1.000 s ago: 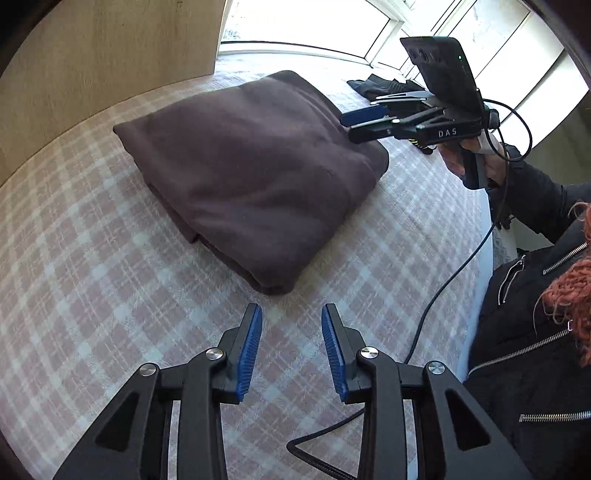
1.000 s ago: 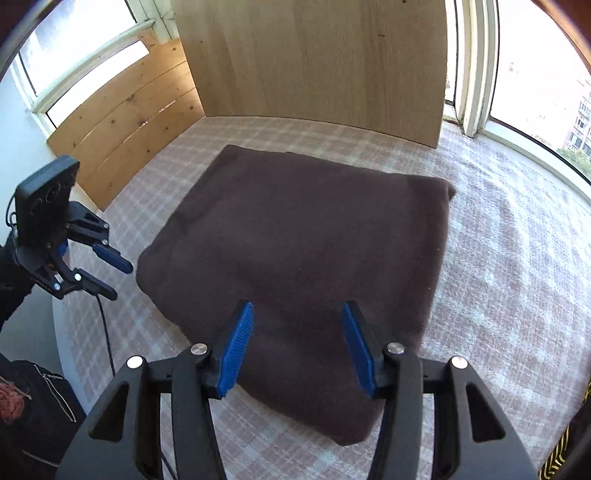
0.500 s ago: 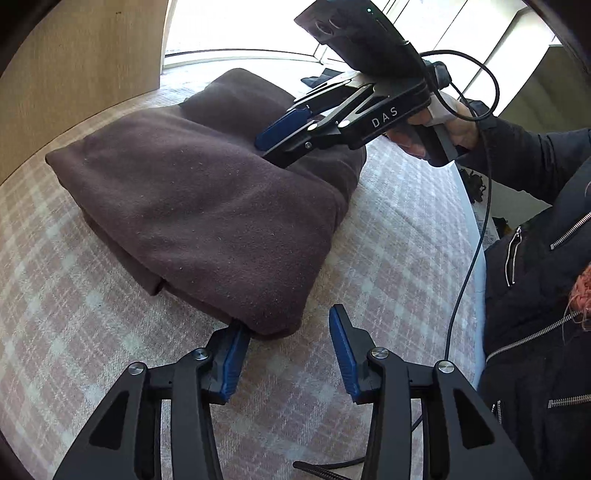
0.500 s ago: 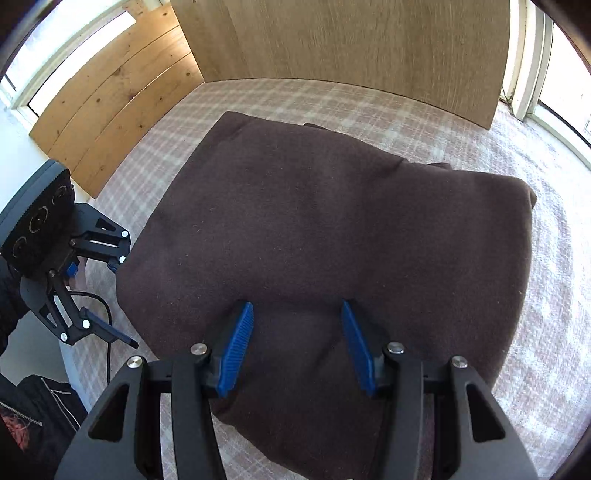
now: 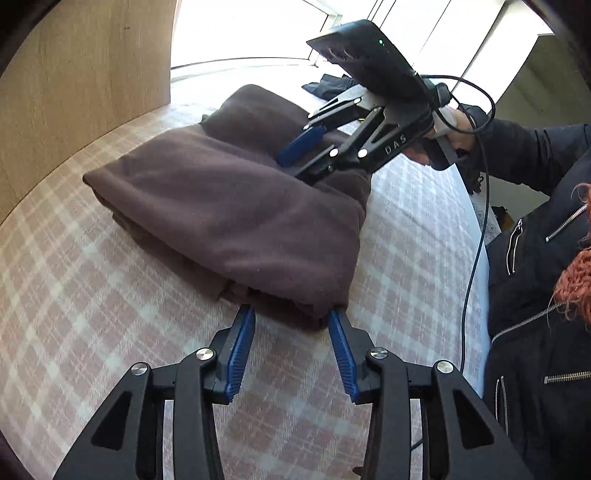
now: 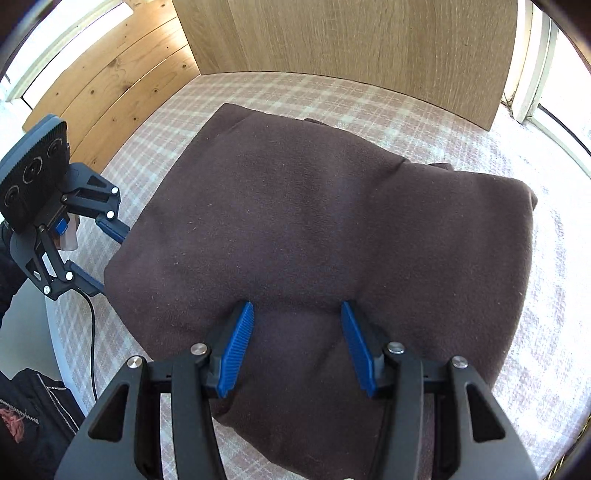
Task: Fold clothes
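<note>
Two hand-held grippers (image 5: 291, 325) (image 6: 297, 325), one folded brown garment (image 5: 229, 210), plaid bedsheet (image 5: 74, 295)

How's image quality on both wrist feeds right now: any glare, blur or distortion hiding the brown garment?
Left wrist view: window blown out white, yet the folded brown garment stays sharp; fisheye curves the checked bedcover. Right wrist view: even light, no blur; dark fabric shows little fold detail; wooden board bows at the rim.
</note>
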### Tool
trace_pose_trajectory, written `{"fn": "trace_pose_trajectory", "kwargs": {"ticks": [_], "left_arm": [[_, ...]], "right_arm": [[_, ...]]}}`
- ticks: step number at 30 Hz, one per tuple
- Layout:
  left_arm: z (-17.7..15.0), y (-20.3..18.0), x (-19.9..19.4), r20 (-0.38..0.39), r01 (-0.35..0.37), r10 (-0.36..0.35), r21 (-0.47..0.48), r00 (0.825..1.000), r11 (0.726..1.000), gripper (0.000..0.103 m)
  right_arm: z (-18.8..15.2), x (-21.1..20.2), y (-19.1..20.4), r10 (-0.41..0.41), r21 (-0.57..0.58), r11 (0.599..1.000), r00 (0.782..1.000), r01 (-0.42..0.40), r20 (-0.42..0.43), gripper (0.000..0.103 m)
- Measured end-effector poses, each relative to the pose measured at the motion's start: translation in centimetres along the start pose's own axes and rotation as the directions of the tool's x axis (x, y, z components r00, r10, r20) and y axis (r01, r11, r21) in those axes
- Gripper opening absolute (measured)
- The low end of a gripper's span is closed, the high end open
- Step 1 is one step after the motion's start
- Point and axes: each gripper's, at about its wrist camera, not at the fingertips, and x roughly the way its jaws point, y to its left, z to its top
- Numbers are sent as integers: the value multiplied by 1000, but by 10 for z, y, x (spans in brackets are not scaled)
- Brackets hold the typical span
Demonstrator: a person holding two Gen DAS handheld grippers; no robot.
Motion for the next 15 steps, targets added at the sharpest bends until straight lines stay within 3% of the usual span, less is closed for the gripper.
{"fn": "trace_pose_trajectory", "kwargs": {"ticks": [9,12,14,15], "left_arm": [[-8,-15,17,-84,57,-51,72,995,996,37],[-5,-23,25,-106,18,-5,125,994,992,37],[1,-21,28,-105,-5,19,129,994,992,23],[4,-19,28,-101,-14,27,129,994,992,21]], "right_arm": [[1,1,2,-19,3,1000,1000,19,-6,50],[1,3,4,-32,-2,999,999,32,-9,50],[2,3,6,-43,-6,999,999,43,-15,50],[1,3,7,-47,-9,999,999,47,-15,50]]}}
